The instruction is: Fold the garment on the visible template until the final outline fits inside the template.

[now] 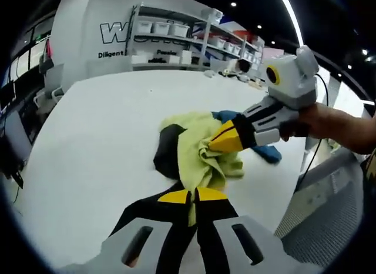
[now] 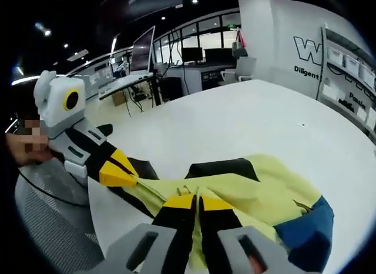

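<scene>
One yellow, black and blue garment on one white table, left gripper and right gripper each clenched on its fabric.

In the left gripper view, the left gripper is seen at bottom centre, its yellow-tipped jaws pressed together on cloth. The right gripper enters from the right, jaws closed, held by a hand. In the right gripper view, the right gripper is clamped likewise at bottom centre.
</scene>
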